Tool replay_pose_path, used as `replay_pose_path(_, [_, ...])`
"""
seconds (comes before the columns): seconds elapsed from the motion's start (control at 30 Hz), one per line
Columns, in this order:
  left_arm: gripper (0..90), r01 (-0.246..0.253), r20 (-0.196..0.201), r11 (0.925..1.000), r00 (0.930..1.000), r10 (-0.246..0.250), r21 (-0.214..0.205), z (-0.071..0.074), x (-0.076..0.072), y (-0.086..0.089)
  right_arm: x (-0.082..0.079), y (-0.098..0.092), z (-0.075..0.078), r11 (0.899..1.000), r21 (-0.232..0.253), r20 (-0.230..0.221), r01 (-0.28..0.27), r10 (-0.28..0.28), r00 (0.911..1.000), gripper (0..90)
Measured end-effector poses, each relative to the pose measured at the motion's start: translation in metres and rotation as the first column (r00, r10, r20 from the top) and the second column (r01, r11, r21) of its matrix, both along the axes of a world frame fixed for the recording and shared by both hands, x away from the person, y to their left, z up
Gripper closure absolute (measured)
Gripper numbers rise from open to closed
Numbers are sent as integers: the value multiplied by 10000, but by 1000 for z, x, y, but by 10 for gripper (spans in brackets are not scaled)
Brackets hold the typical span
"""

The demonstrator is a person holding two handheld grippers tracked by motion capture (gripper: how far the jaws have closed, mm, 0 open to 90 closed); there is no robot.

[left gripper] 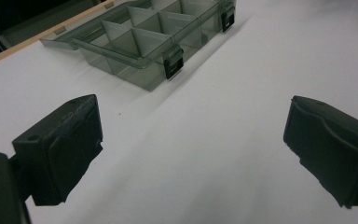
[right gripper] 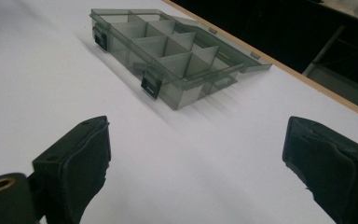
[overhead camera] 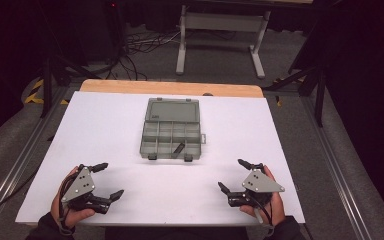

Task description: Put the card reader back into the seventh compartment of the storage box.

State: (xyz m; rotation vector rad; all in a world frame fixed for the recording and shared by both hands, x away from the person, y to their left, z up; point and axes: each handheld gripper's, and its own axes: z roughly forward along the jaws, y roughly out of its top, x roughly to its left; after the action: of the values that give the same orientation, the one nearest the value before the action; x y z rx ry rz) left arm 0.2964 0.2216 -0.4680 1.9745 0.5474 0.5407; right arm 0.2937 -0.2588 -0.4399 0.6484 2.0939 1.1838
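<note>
A smoky grey see-through compartment box (overhead camera: 171, 138) lies in the middle of the white table top, its lid (overhead camera: 172, 110) folded open toward the far side. A small dark piece (overhead camera: 178, 148) rests in one front compartment. My left gripper (overhead camera: 111, 179) sits near the front left edge, held in a hand, jaws wide apart with nothing between them. My right gripper (overhead camera: 231, 174) mirrors it at the front right, also open and holding nothing. The left gripper view shows the box (left gripper: 140, 37) ahead beyond the open gripper (left gripper: 191, 135). In the right gripper view the box (right gripper: 177, 51) lies ahead of the open gripper (right gripper: 196, 154).
The white sheet (overhead camera: 105, 130) covers a wooden table whose bare edge (overhead camera: 130, 87) shows at the back. Two black latches (overhead camera: 188, 157) stick out on the box's near side. Behind the table stand a white metal frame (overhead camera: 220, 30) and loose cables (overhead camera: 140, 45) on the floor.
</note>
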Motion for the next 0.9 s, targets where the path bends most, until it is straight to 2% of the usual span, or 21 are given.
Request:
replay_pose_path(0.3, [51,-24,34,10000,10000,24,70,0,0,-1,-2,-9,-16,9996,-274,-345,80,-89,9994,78])
replay_pose_path(0.5, [51,78,38,9999,10000,-79,63,-1,-2,-2,-5,-5,-11,10000,60,-128,-51,52,9999,76])
replay_pose_path(0.63, [51,75,19,10000,10000,-74,-23,-1,-3,-1,-6,-3,-10,9999,102,-64,-35,35,10000,76])
replay_pose_path(0.9, [51,99,95,9999,9999,-99,58,0,-2,-1,-7,-1,-9,9999,57,-3,-88,88,10000,76])
